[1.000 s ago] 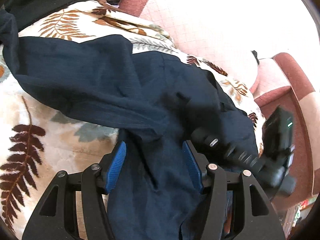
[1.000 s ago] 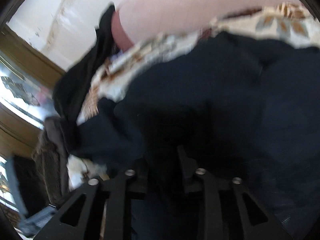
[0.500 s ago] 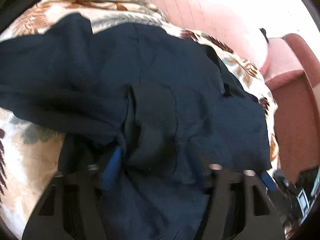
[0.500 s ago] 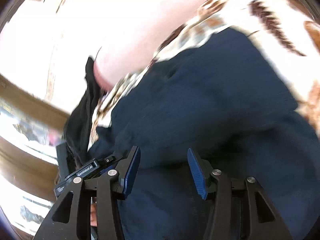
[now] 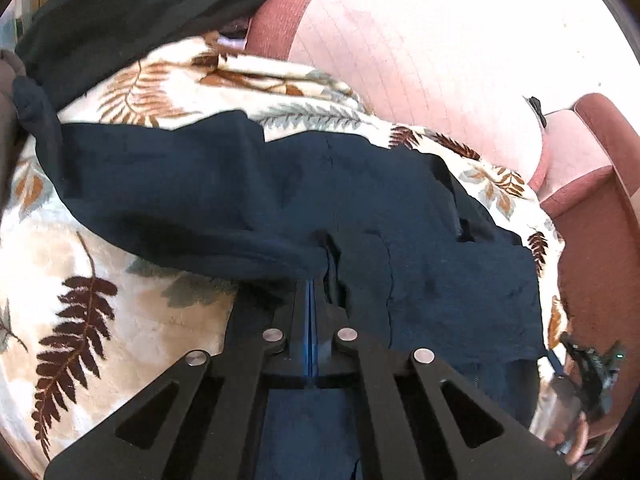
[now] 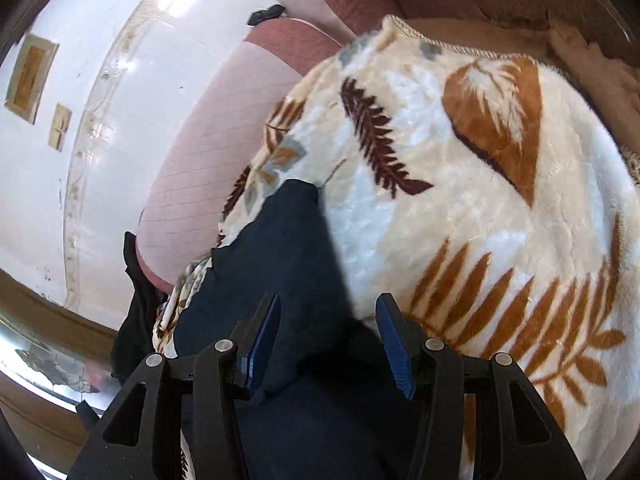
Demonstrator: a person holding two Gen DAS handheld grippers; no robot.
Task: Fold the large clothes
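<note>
Left tool (image 5: 311,292): its two blue-padded fingers are pressing together with no visible gap, pinching a fold of the navy garment (image 5: 280,200). The pinched fold is sitting at the near middle of the left wrist view, where the cloth is bunching into a ridge just ahead of the fingertips.

Right tool (image 6: 327,332): its fingers are standing wide apart, blue pads facing each other. A strip of the navy garment (image 6: 288,264) is running between them; the left pad is lying against or just beside the cloth, and contact cannot be told for certain. The right pad is hovering over the edge where the cloth meets the blanket.

Navy garment: it is lying spread across the fern-print blanket (image 5: 120,328), stretching from the far left to the near right in the left wrist view, with wrinkles and a raised seam near the middle. In the right wrist view it is tapering to a narrow end far from the tool.

Fern-print blanket (image 6: 480,208): cream plush with brown, rust and grey leaves, it is covering the seat under the garment.

Pink sofa back (image 5: 420,60): it is rising behind the blanket on the far side.

Black cloth (image 5: 132,16): it is draping over the far left corner, beside the blanket.

The right tool is also showing, blurred, at the near right edge of the left wrist view.
</note>
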